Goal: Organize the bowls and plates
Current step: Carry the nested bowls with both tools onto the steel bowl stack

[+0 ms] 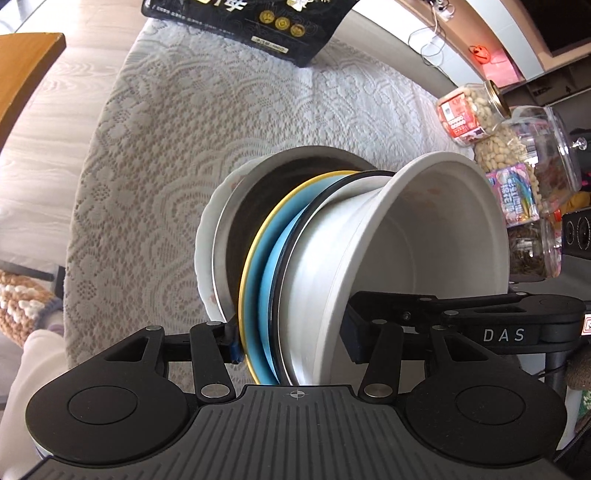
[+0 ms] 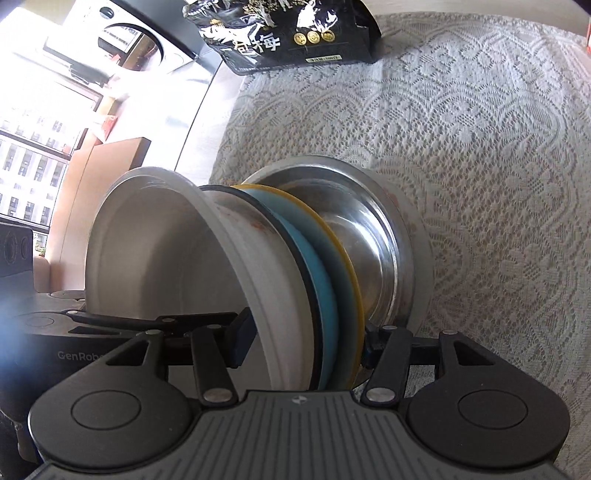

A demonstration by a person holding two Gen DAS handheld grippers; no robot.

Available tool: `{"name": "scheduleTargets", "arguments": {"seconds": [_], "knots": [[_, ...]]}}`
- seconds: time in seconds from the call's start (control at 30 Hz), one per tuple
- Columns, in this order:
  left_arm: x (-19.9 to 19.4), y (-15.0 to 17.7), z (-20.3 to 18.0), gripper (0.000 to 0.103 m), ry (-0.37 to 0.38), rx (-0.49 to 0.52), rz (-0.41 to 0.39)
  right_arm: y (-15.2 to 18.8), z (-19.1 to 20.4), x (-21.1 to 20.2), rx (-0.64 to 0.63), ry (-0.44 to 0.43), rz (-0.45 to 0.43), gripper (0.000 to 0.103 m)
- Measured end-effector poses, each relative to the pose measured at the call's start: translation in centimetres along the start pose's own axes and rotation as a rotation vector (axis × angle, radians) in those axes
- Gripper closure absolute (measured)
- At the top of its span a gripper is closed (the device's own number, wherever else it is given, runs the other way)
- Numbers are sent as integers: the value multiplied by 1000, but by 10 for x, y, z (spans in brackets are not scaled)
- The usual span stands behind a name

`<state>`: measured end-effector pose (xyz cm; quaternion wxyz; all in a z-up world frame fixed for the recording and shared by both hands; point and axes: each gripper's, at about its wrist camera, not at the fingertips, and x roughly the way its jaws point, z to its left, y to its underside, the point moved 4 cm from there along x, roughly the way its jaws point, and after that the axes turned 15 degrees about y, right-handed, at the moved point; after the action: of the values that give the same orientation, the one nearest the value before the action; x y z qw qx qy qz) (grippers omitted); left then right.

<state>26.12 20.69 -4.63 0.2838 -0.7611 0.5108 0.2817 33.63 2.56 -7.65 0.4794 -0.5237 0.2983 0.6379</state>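
White lace cloth [image 1: 155,155] covers the worktop, seen from the left wrist. One stack of dishes [image 1: 332,258] is held on edge above it: one white bowl [image 1: 424,236], one black-rimmed plate [image 1: 295,236], one blue plate with a yellow rim [image 1: 258,266], one steel bowl [image 1: 229,229] and one white plate [image 1: 205,236]. The left claw [image 1: 291,345] is clamped across the white bowl and the two rimmed plates. One black packet [image 1: 251,26] lies at twelve o'clock; at least three clear jars [image 1: 476,110] stand at two o'clock. The other claw's finger is seen at four o'clock.

From the right wrist, the same five dishes are counted, the white bowl [image 2: 155,243] at nine o'clock, the steel bowl [image 2: 354,236] toward three. The right claw [image 2: 306,345] is clenched on the stack [image 2: 295,266] in the same way. One black packet [image 2: 280,33] is seen at twelve o'clock on the lace [image 2: 461,155].
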Motion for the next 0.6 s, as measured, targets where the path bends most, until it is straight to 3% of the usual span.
{"name": "scheduleTargets", "arguments": {"seconds": [0.37, 0.6], "knots": [[11, -8, 8, 54, 37, -14, 52, -16, -7, 9, -6, 18, 38, 45], [7, -11, 21, 64, 86, -42, 92, -19, -7, 10, -8, 30, 64, 48]]}}
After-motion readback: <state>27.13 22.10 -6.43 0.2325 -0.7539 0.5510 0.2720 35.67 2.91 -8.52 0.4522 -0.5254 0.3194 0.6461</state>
